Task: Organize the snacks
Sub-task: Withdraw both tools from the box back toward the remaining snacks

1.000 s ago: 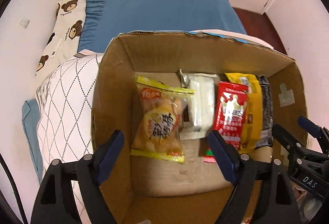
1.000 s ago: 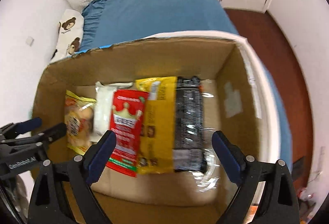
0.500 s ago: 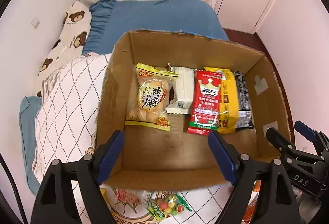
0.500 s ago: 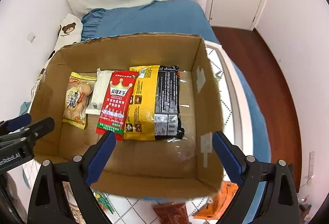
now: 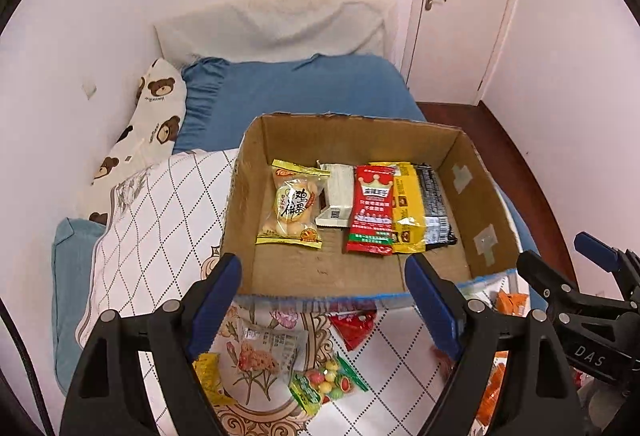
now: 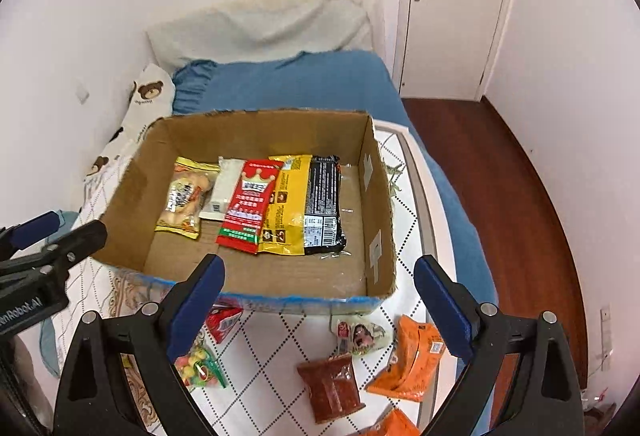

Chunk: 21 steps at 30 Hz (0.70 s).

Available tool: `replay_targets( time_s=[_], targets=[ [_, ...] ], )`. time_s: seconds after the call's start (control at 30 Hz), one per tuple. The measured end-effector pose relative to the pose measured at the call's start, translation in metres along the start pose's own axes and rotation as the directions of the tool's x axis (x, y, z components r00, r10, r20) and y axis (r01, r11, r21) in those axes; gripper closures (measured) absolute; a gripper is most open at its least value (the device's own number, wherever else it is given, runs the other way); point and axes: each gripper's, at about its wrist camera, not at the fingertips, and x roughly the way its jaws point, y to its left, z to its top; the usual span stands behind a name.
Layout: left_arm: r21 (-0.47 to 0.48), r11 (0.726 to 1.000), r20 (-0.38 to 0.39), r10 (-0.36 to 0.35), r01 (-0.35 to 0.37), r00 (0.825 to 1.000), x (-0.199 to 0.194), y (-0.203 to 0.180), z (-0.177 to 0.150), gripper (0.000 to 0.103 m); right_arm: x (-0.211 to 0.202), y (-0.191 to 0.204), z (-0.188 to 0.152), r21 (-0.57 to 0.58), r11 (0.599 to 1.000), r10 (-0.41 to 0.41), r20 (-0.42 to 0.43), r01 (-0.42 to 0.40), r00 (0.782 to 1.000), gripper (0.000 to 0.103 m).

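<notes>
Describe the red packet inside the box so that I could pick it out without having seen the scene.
A cardboard box sits on the bed. Five packets lie in a row inside; the red packet is the middle one, the only red one, with a white crown printed near its top.

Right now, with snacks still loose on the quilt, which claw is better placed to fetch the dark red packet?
Probably the right claw: open and empty, with the dark red packet just below it. The left claw, also open, hangs over the candy bag instead.
</notes>
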Motion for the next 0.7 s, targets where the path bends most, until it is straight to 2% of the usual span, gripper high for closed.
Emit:
replay_targets(
  time_s=[0.23,0.4,0.5,0.57,0.63,0.7],
  targets=[
    [-0.016,1.000,0.038,-0.018,0.018,0.999,-0.026,0.000,-0.016,0.020,-0.042,0.004,-0.014,0.019,0.999,0.049,0.054,-0.050,0.997,0.005],
    [-0.017,1.000,-0.001,-0.021,0.021,1.000,-0.023,0.003,-0.038,0.020,-0.051,-0.006,-0.033,0.064,0.995,0.073,0.038,-0.076,0.997,0.004],
    [0.003,1.000,-0.059,0.001,-0.001,0.998,-0.008,0.002,-0.061,0.019,-0.040,-0.027,-0.057,0.137,0.987,0.084,-0.016,-0.081,0.996,0.004],
    [0.002,1.000,-0.125,0.008,-0.008,0.992,0.007,0.005,-0.080,0.019,-0.024,-0.049,-0.082,0.211,0.975,0.090,-0.085,-0.070,0.992,0.004],
    [-0.007,1.000,-0.204,0.005,-0.007,0.979,0.027,0.007,-0.098,0.019,-0.010,-0.068,-0.102,0.276,0.960,0.097,-0.140,-0.055,0.985,0.004],
    [-0.028,1.000,-0.290,-0.003,-0.006,0.957,0.049,0.010,-0.117,0.020,0.006,-0.090,-0.129,0.361,0.931,0.126,-0.201,-0.046,0.972,0.004]
  ],
)
